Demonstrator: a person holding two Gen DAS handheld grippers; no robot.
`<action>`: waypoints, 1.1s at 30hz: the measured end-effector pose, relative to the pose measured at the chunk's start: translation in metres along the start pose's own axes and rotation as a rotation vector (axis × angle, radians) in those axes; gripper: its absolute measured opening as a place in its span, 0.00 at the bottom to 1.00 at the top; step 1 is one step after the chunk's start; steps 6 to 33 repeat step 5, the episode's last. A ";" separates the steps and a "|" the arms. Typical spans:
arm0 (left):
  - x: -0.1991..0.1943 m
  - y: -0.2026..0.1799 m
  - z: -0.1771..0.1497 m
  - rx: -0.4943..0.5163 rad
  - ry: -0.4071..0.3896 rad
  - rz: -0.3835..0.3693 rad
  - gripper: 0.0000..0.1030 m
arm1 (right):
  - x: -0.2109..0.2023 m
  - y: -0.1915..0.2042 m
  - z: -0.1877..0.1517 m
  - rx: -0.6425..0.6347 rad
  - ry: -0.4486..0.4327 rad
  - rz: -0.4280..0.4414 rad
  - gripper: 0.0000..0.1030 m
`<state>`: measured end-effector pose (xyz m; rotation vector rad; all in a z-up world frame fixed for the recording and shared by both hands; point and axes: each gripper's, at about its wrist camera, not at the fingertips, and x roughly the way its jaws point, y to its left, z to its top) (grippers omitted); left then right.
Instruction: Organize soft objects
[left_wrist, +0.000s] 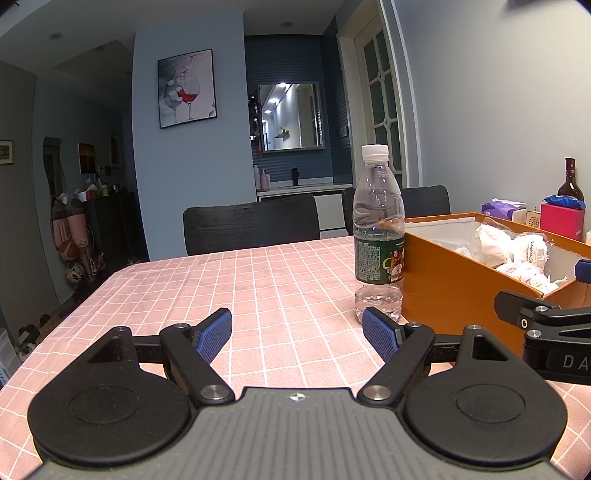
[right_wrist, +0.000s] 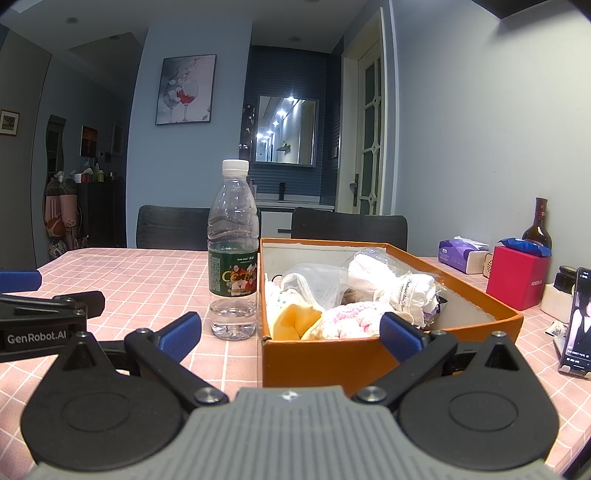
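Left gripper (left_wrist: 297, 334): fingers spread wide apart, nothing between them, hovering over bare pink checked cloth; the blue pads (left_wrist: 214, 334) point toward the far chairs.
Right gripper (right_wrist: 291, 332): fingers also spread wide, empty, held just in front of the near wall of the box; its right pad overlaps the box's near right corner in its own view, contact not clear.
Box (right_wrist: 332, 360): orange, open-topped, white inside, standing on the surface right of the bottle.
Soft things (right_wrist: 347, 321): all inside the box. A fluffy pink-and-white piece lies at the near wall, a yellow cloth (right_wrist: 295, 319) at the near left corner, white bundles (right_wrist: 402, 288) toward the middle and back, with a clear plastic bag (right_wrist: 314, 284) among them.
Bottle (right_wrist: 232, 251): clear plastic, white cap, green label, upright, just beside the box's left wall; whether they touch cannot be told.
Surface (left_wrist: 166, 295): covered by pink cloth with a white grid; the left half is bare.
Far right edge: a red box (right_wrist: 515, 277) with a blue packet on top, a purple tissue pack (right_wrist: 458, 251), a dark glass bottle (right_wrist: 537, 225) against the wall, and a phone (right_wrist: 578, 321) propped upright with its screen lit.
Chairs (left_wrist: 251, 221): two dark ones at the far side.
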<state>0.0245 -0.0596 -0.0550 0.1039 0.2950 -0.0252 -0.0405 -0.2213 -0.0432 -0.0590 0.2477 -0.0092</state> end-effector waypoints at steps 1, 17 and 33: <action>0.000 0.000 0.000 0.001 -0.001 -0.001 0.91 | 0.000 0.000 0.000 0.000 0.000 0.000 0.98; 0.000 0.000 0.000 -0.002 -0.002 -0.001 0.91 | 0.000 0.000 0.000 0.001 0.000 0.001 0.98; 0.000 0.000 0.000 -0.002 -0.002 -0.001 0.91 | 0.000 0.000 0.000 0.001 0.000 0.001 0.98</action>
